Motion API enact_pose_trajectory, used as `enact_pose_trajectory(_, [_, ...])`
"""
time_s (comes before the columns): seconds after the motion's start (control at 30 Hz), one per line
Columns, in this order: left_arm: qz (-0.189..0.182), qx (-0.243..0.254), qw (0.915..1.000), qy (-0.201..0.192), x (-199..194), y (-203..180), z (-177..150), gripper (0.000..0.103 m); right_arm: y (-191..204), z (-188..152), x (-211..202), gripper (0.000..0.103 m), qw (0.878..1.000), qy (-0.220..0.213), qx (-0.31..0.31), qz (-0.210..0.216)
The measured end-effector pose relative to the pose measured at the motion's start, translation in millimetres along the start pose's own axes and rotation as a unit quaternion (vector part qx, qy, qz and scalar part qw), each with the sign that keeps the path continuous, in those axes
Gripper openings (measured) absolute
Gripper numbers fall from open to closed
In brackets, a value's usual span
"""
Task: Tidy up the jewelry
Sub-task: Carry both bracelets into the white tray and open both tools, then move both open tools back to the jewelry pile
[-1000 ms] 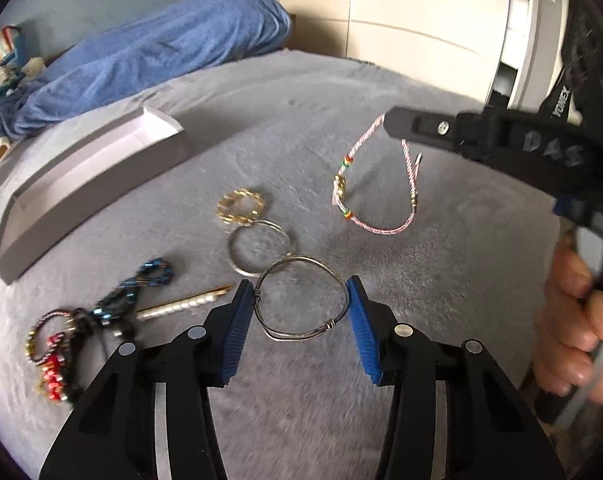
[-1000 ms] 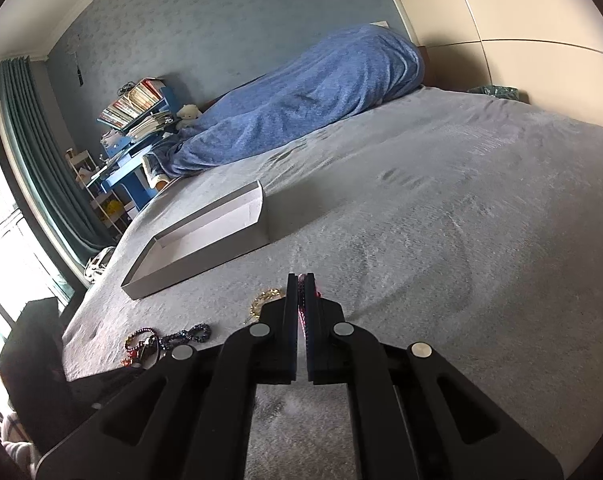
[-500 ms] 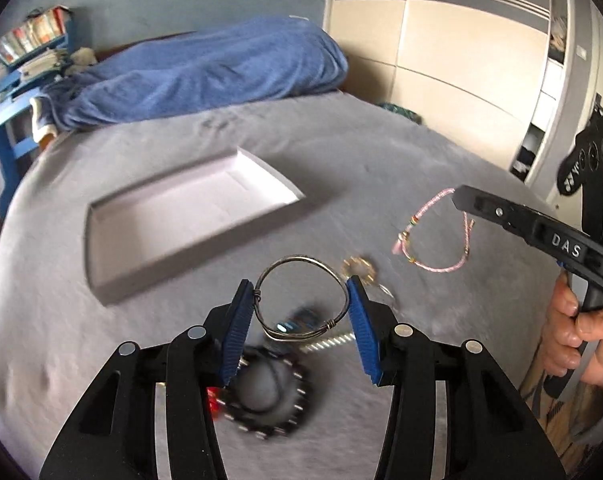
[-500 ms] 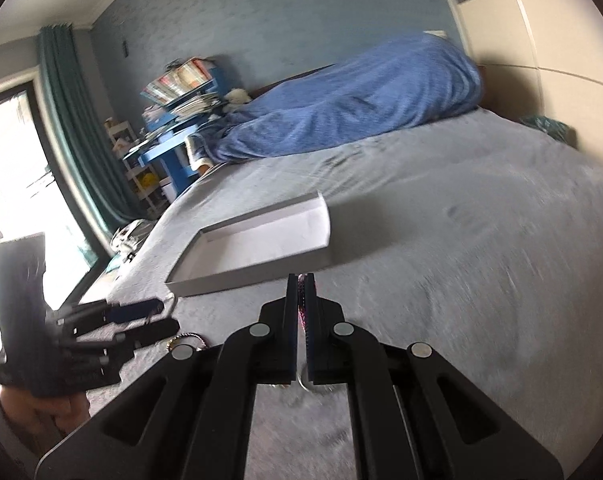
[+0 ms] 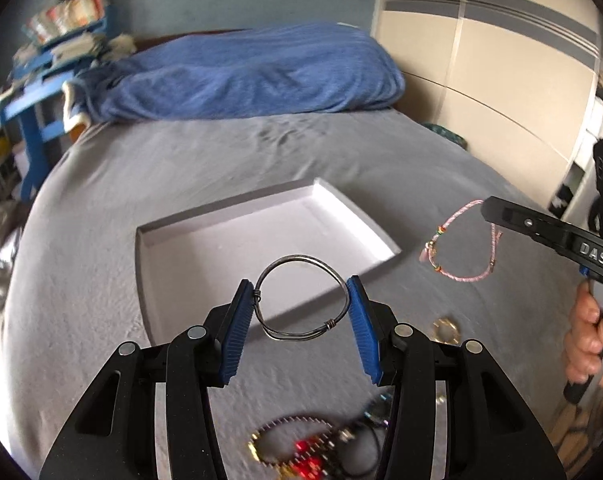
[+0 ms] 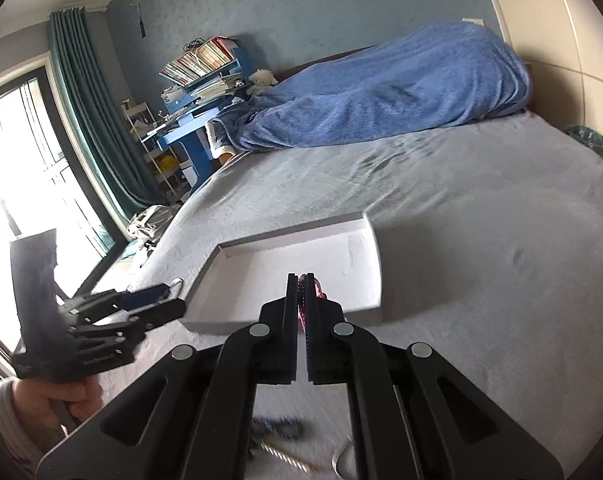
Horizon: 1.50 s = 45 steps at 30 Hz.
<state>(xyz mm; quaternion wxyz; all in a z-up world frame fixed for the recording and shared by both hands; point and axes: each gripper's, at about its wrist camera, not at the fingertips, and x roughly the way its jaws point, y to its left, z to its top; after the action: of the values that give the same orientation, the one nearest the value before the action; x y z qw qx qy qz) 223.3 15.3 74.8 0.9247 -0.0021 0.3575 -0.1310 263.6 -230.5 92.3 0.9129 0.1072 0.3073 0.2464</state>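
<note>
While carrying both pieces toward the shallow white box (image 5: 173, 236): left gripper (image 5: 301, 312) clamped across a wire bangle (image 5: 301, 300), held flat and spanning its blue pads (image 5: 233, 332), just short of the box's near wall; right gripper (image 6: 301, 292) pinched tight on a pink cord bracelet (image 5: 461, 248), dangling loose off the box's right corner. More beaded pieces (image 5: 301, 448) lying below the left gripper, likely awaiting later trips.

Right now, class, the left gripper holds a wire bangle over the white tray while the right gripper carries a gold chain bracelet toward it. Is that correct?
Not quite. The right gripper is shut on a pink cord bracelet, not a gold chain one; the left wrist view shows it dangling from the tips. The rest stands: the left gripper holds the wire bangle over the white tray.
</note>
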Motion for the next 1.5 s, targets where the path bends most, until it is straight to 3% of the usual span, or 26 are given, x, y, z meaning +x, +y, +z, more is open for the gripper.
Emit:
enact_pose_trajectory(0.23, [0.017,-0.041,0.9988,0.02,37.4,39.6,8.7,0.049,2.0,21.7,52.4,0.003,0.999,0.009,0.024,0.027])
enact_pose_trajectory(0.6, [0.049,-0.054,0.9962,0.048,87.2,65.2,4.0,0.049,-5.8,14.9,124.6,0.003,0.994,0.057,0.069,0.062])
enact_pose_trajectory(1.07, [0.081,-0.046,0.9905,0.101,119.9,73.9,-18.7,0.05,-32.6,-2.5,152.7,0.003,0.994,0.087,0.063,-0.014])
enact_pose_trajectory(1.17, [0.084,-0.043,0.9908,0.096,119.4,71.7,-17.2,0.064,-33.9,-3.9,154.2,0.007,0.994,0.091,0.051,-0.028])
enact_pose_trajectory(1.23, [0.093,-0.034,0.9911,0.09,116.4,68.5,-16.2,0.074,-33.8,-3.3,154.5,0.016,0.994,0.091,0.046,-0.031])
enact_pose_trajectory(1.3, [0.095,-0.025,0.9917,0.083,113.2,66.7,-15.7,0.078,-32.6,-1.7,152.7,0.029,0.995,0.086,0.042,-0.031])
enact_pose_trajectory(1.5, [0.093,-0.021,0.9935,0.062,98.4,59.7,-11.7,0.086,-25.1,2.0,137.6,0.039,0.997,0.066,0.023,-0.038])
